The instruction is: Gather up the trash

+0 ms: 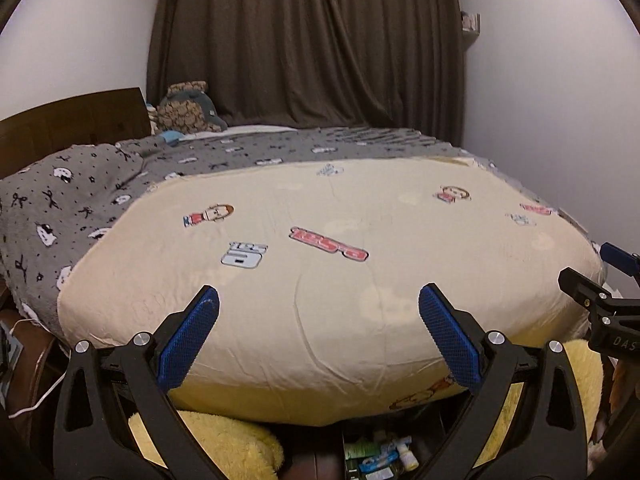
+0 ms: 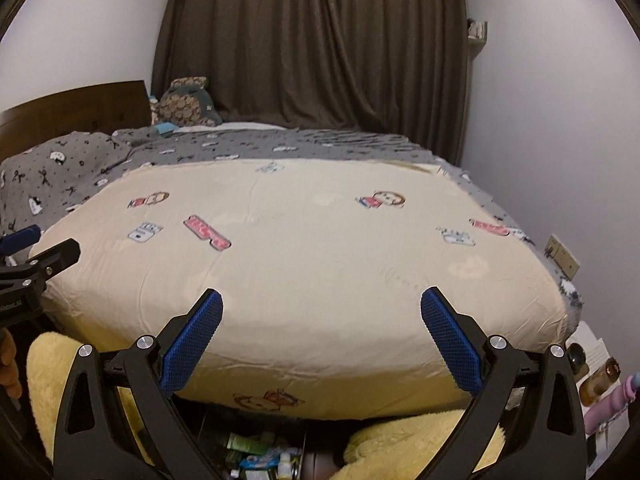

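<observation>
My left gripper [image 1: 319, 300] is open and empty, held above the near end of a bed with a cream cartoon-print quilt [image 1: 328, 280]. My right gripper [image 2: 321, 302] is open and empty too, over the same quilt [image 2: 304, 272]. Each gripper shows at the edge of the other's view: the right one [image 1: 600, 300] and the left one [image 2: 32, 268]. Small packets and bottles [image 1: 380, 456] lie in a dark box below the bed's foot, also in the right wrist view [image 2: 260, 456]. No loose trash shows on the quilt.
A grey patterned blanket [image 1: 80, 200] covers the far and left side of the bed. Plush toys [image 1: 188, 108] sit by the wooden headboard [image 1: 72, 120] and dark curtain [image 1: 304, 40]. Yellow fluffy fabric [image 1: 224, 436] hangs below the bed's foot. Bottles [image 2: 596, 384] stand at right by the wall.
</observation>
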`<act>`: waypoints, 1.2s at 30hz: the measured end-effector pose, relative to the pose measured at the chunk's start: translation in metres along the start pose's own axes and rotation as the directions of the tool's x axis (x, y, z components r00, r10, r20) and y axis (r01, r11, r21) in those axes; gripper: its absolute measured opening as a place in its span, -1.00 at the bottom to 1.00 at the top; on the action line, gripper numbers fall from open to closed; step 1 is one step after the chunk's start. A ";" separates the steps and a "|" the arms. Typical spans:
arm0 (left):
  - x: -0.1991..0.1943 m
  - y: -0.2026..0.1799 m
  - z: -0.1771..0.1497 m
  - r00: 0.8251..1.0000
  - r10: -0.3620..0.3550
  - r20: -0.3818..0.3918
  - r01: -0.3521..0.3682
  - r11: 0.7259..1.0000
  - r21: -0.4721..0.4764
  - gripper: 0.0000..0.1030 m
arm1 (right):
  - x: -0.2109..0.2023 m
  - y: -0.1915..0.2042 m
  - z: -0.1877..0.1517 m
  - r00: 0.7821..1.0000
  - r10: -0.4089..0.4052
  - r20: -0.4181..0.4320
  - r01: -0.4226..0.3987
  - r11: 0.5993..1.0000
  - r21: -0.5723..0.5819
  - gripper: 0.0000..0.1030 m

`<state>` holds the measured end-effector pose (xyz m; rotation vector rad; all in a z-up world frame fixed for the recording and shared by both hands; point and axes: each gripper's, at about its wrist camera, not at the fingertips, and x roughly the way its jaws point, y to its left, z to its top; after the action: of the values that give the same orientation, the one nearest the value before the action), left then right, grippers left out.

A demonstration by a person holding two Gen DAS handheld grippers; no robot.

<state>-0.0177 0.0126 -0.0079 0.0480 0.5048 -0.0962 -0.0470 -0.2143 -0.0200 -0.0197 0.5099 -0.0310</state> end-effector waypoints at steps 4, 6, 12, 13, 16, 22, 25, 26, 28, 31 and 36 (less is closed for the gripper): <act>-0.005 -0.003 -0.002 1.000 0.005 0.011 -0.005 1.000 -0.002 0.84 | -0.009 0.001 0.005 0.999 -0.032 0.037 0.032 0.999 0.010 0.93; -0.005 -0.004 -0.003 1.000 0.006 0.009 -0.006 1.000 0.002 0.84 | -0.011 0.002 0.006 0.997 -0.055 0.052 0.055 0.998 0.011 0.93; -0.007 -0.004 -0.006 1.000 -0.009 0.011 0.009 1.000 0.001 0.84 | -0.012 0.005 0.007 0.996 -0.066 0.057 0.065 0.998 0.018 0.93; -0.008 -0.004 -0.007 1.000 -0.009 0.011 0.009 1.000 0.000 0.84 | -0.013 0.005 0.007 0.996 -0.064 0.057 0.063 0.998 0.017 0.93; -0.007 -0.004 -0.007 1.000 -0.011 0.011 0.011 1.000 -0.001 0.84 | -0.013 0.005 0.007 0.996 -0.061 0.058 0.060 0.998 0.021 0.93; -0.007 -0.005 -0.008 1.000 -0.011 0.010 0.011 1.000 -0.003 0.84 | -0.013 0.005 0.006 0.997 -0.059 0.058 0.058 0.998 0.022 0.93; -0.007 -0.004 -0.008 1.000 -0.013 0.010 0.013 1.000 -0.003 0.84 | -0.014 0.007 0.006 0.997 -0.055 0.058 0.054 0.998 0.018 0.93; -0.007 -0.004 -0.008 1.000 -0.013 0.010 0.013 1.000 -0.003 0.84 | -0.014 0.007 0.006 0.997 -0.053 0.058 0.052 0.998 0.017 0.93; -0.007 -0.004 -0.008 1.000 -0.013 0.010 0.013 1.000 -0.003 0.84 | -0.014 0.009 0.006 0.997 -0.052 0.057 0.051 0.999 0.016 0.93; -0.007 -0.004 -0.008 1.000 -0.014 0.010 0.014 1.000 -0.004 0.84 | -0.015 0.011 0.007 0.997 -0.049 0.057 0.048 0.999 0.016 0.93; -0.006 -0.006 -0.009 1.000 -0.019 0.010 0.019 1.000 -0.002 0.84 | -0.016 0.013 0.006 0.997 -0.047 0.056 0.047 0.999 0.013 0.93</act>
<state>-0.0281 0.0077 -0.0134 0.0406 0.4957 -0.1148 -0.0573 -0.2009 -0.0073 -0.0207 0.4530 -0.0793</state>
